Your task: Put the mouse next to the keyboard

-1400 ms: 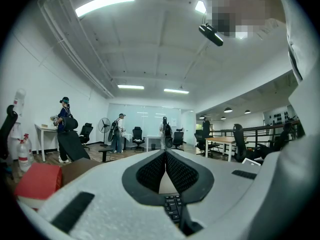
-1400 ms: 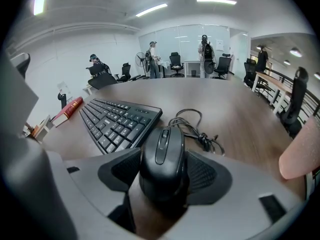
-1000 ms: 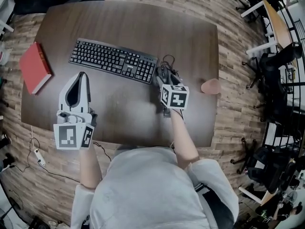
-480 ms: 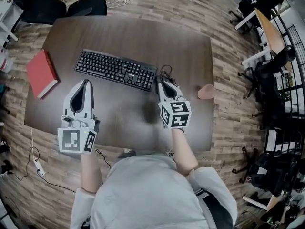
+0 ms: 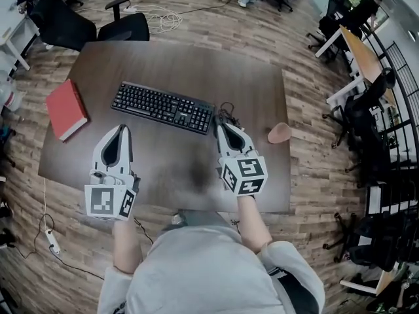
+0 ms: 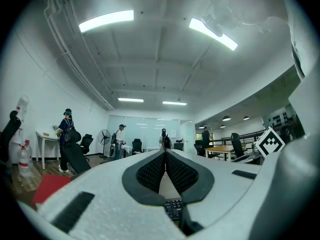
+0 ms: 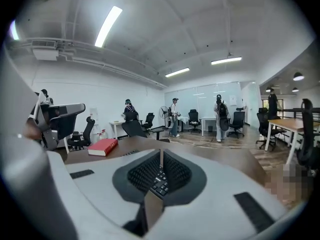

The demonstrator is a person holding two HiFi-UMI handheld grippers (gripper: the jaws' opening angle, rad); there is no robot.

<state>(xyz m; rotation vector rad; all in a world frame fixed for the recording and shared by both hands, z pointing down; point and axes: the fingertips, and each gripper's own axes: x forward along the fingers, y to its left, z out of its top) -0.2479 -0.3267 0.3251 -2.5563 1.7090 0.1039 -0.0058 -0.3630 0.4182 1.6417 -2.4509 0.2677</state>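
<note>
The black keyboard [image 5: 163, 107] lies across the middle of the dark wooden table [image 5: 183, 61]. The black mouse [image 5: 227, 114] with its bunched cable sits just off the keyboard's right end, partly hidden by my right gripper [image 5: 221, 125]. That gripper hovers over the mouse, shut, with nothing between its jaws; in the right gripper view the right gripper [image 7: 160, 151] shows only keyboard keys [image 7: 159, 182] through the gap. My left gripper [image 5: 122, 128] hangs near the keyboard's left end, shut and empty. In the left gripper view the left gripper [image 6: 164, 151] points level over the keyboard [image 6: 173, 208].
A red book [image 5: 65, 108] lies at the table's left edge. A tan rounded object [image 5: 279, 133] rests near the right edge. A black office chair [image 5: 124, 25] stands at the far side. More desks and chairs crowd the right; people stand far across the room.
The right gripper has risen and drawn back from the mouse, which stays on the table. The left gripper has lifted a little. The view has shifted with my head.
</note>
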